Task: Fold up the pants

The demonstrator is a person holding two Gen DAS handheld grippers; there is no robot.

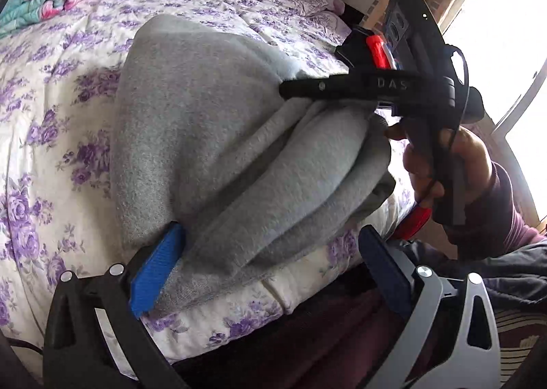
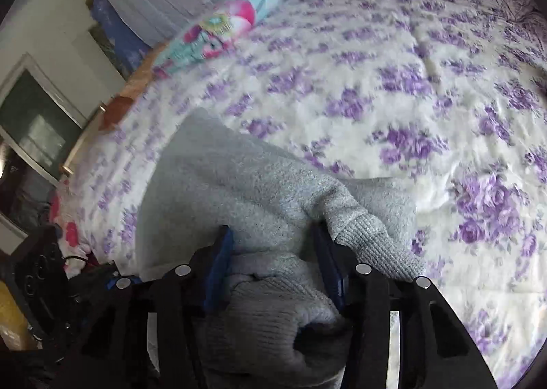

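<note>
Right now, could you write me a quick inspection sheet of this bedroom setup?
Surface: bed under a white quilt with purple flowers.
Job's things: grey pants, bunched near the bed's edge.
Clutter: bright floral bundle at the far side.
Grippers: left gripper wide open, one pad against the pants; right gripper has fabric between its fingers, grip cannot be told.
Cables: thin black cable on the right gripper.
Surroundings: bright window, brick wall, curtain.

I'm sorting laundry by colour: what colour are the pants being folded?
Light heather grey. The pants show best in the left wrist view, lying on the purple-flowered bedspread.
</note>
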